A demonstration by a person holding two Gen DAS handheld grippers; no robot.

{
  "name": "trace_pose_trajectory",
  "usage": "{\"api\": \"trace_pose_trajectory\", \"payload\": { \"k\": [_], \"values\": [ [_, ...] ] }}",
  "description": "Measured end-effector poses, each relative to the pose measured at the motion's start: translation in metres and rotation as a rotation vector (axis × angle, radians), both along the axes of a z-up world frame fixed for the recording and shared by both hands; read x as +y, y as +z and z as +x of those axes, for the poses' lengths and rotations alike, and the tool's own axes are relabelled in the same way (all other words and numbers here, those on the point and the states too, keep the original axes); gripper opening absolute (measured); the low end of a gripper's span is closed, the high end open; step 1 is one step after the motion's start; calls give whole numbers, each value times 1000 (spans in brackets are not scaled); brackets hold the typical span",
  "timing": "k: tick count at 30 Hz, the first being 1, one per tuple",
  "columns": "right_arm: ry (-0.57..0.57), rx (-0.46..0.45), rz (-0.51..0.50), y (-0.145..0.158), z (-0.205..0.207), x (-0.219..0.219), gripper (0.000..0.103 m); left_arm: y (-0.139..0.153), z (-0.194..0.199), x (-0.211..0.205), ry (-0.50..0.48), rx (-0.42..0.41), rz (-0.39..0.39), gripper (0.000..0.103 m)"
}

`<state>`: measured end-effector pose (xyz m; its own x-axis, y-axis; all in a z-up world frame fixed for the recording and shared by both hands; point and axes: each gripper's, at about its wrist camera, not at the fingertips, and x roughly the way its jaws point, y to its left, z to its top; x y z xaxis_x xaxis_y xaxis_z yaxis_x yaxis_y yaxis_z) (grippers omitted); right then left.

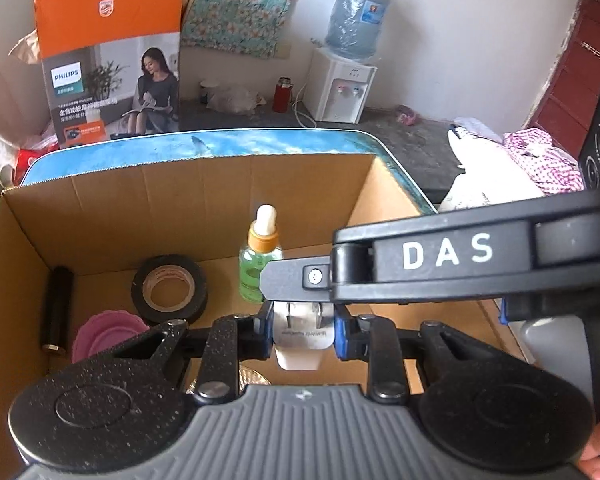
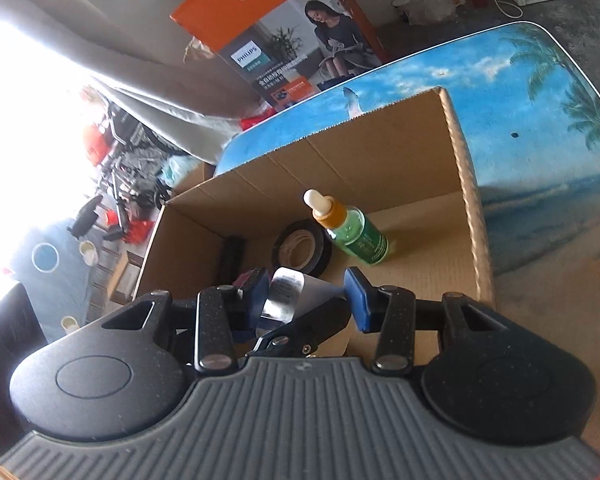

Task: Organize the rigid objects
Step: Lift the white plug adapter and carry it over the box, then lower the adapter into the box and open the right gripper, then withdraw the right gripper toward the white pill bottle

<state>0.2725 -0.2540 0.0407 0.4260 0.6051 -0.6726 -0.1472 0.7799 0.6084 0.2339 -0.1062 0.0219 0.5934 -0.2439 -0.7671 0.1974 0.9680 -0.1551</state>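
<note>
My left gripper (image 1: 302, 334) is shut on a white charger plug (image 1: 303, 340) and holds it over the open cardboard box (image 1: 100, 208). In the box lie a green dropper bottle (image 1: 259, 256), a black tape roll (image 1: 170, 289), a black cylinder (image 1: 57, 312) and a pink lid (image 1: 108, 334). My right gripper (image 2: 307, 300) hovers over the same box (image 2: 466, 184), its blue pads (image 2: 358, 300) apart around the charger (image 2: 296, 296) and the left gripper's finger. The bottle (image 2: 352, 232) and tape roll (image 2: 300, 249) show beyond it.
The box stands on a table with a beach print (image 2: 540, 128). An orange Philips carton (image 1: 108, 56) stands behind it. A water dispenser (image 1: 340, 88) and a red flask (image 1: 283, 94) are by the far wall. Clothes (image 1: 540, 160) lie at the right.
</note>
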Motion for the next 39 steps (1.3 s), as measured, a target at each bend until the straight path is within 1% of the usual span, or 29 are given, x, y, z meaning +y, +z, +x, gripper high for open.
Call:
{"api": "trace_pose_trajectory", "payload": {
  "k": [5, 9, 12, 14, 16, 18, 19, 20, 21, 23, 27, 29, 30, 32, 34, 39],
  "values": [
    [15, -4, -49, -3, 12, 12, 42, -5, 11, 3, 22, 27, -19, 27],
    [17, 2, -71, -8, 20, 17, 42, -5, 17, 2, 25, 41, -12, 27],
    [11, -11, -61, -6, 20, 16, 42, -1, 14, 4, 28, 22, -17, 33],
    [6, -28, -42, -3, 17, 13, 42, 3, 11, 5, 28, 4, -19, 45],
    [-1, -46, -16, 2, 13, 8, 42, 8, 7, 5, 31, -12, -21, 52],
    [-14, -67, 12, 10, 8, 1, 42, 13, 2, 4, 30, -28, -24, 54],
    [-21, -83, 25, 16, 4, -3, 42, 16, -1, 3, 26, -34, -24, 58],
    [-29, -100, 39, 22, -1, -8, 42, 18, -4, 3, 21, -41, -26, 62],
    [-37, -116, 52, 28, -7, -13, 43, 22, -9, 3, 15, -53, -26, 64],
    [-55, -156, 83, 40, -21, -24, 44, 29, -17, 2, 4, -73, -24, 73],
    [-93, -213, 132, 58, -55, -50, 47, 43, -42, 2, -20, -116, -26, 81],
    [-112, -232, 155, 63, -75, -61, 52, 50, -57, 3, -34, -134, -33, 86],
    [-119, -241, 166, 65, -85, -66, 53, 54, -66, 4, -42, -149, -35, 87],
    [-138, -268, 184, 67, -108, -75, 60, 59, -83, 6, -57, -176, -26, 92],
    [-156, -292, 192, 65, -131, -80, 64, 63, -102, 7, -73, -201, -7, 95],
    [-189, -301, 208, 49, -182, -80, 68, 65, -144, 11, -111, -240, 33, 98]
  ]
}}
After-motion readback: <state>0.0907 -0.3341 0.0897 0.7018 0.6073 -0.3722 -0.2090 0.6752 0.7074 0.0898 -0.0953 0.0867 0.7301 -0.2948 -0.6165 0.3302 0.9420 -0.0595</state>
